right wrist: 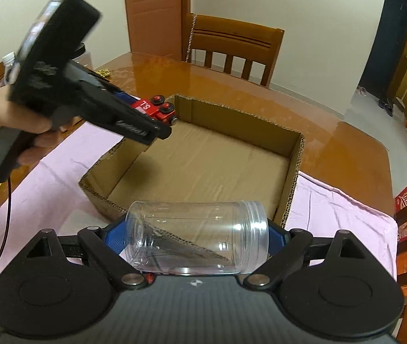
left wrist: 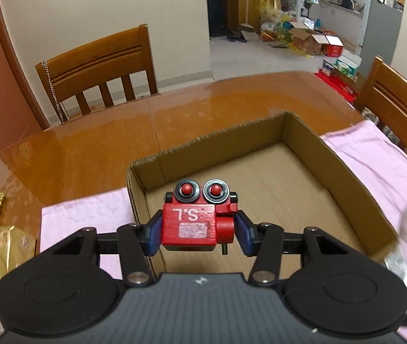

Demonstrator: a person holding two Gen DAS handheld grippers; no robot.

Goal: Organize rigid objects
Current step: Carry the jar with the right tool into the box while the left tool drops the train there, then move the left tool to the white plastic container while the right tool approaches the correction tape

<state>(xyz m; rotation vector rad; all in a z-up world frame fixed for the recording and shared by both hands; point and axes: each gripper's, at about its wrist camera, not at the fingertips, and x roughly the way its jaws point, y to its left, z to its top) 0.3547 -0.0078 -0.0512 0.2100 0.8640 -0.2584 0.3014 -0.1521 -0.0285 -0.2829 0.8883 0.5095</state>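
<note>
The left gripper clamps one red wooden toy robot with two round black-rimmed eyes above the left wall of the single open brown cardboard box, apparently ready to drop it inside. The right gripper, jaws spread wide, grips one clear plastic screw-neck jar lengthwise over the box's near edge, likely bound for the same bare floor.
</note>
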